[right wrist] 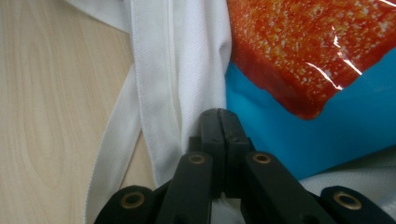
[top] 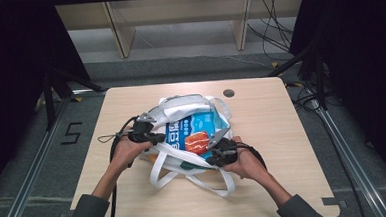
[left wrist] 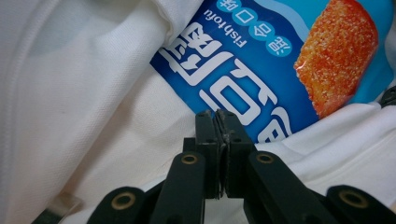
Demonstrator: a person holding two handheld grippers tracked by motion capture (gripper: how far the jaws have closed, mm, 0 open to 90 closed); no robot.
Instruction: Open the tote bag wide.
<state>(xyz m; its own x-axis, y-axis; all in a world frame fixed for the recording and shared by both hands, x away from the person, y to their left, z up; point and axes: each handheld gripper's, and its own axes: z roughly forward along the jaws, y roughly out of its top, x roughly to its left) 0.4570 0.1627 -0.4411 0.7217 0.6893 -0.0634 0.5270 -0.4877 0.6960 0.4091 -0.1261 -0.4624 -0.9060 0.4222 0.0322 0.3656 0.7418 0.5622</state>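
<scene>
Snack packet (top: 195, 134) lying half inside white tote bag (top: 181, 109), mid-table, long axis running from left gripper (top: 155, 138) across to right gripper (top: 218, 154). Both pairs of jaws pressed together, apparently pinching bag cloth at opposite edges of packet; neither clearly nearer.

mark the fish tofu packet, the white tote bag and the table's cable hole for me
fish tofu packet (top: 191, 133): high view, blue printed front.
white tote bag (top: 181, 105): high view, far edge of the fabric.
cable hole (top: 229, 93): high view, middle of the grey round cap.
</scene>
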